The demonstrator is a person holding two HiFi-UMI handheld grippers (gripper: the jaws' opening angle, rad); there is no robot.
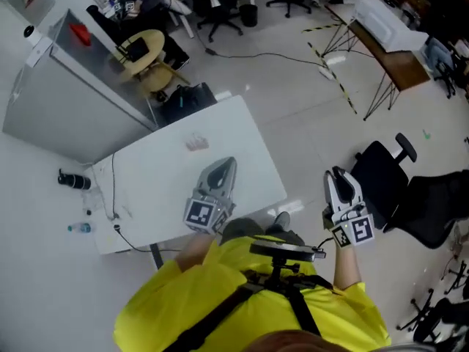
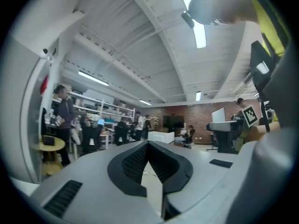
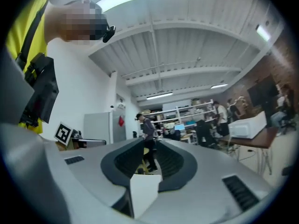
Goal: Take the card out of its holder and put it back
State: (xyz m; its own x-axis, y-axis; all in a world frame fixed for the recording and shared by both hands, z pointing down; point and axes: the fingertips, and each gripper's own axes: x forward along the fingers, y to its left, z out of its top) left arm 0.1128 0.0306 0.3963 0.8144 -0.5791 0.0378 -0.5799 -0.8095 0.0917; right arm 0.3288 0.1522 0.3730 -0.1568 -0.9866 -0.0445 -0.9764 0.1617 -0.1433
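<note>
1. Left gripper (image 1: 226, 163) (image 2: 148, 144): jaws clenched tip to tip with nothing between them. It hovers over the near part of the white table (image 1: 245, 134).
2. Right gripper (image 1: 338, 176) (image 3: 150, 143): jaws part-way apart and clamped on the white card (image 3: 144, 190). The card sits deep between the jaws, close to the camera, and tilted. This gripper is off the table, over the floor, well to the right of the left gripper.
3. Clear card holder (image 1: 196, 144): on the table just ahead and slightly left of the left gripper's tips, well apart from the right gripper. The tabletop between holder and left gripper is bare.
4. Thin cable (image 1: 113, 189): runs along the table's left edge, left of the left gripper.
5. Black office chair (image 1: 385, 182): just right of the right gripper, close.
6. Chest camera mount (image 1: 286, 251): between and behind the two grippers, on the yellow shirt (image 1: 183, 299).
7. Floor left of the table: small bottle (image 1: 79, 228) and a black object (image 1: 73, 180).
8. Beyond the table: black bag (image 1: 187, 100), grey cabinet (image 1: 66, 101) and yellow round stool (image 1: 146, 50).
</note>
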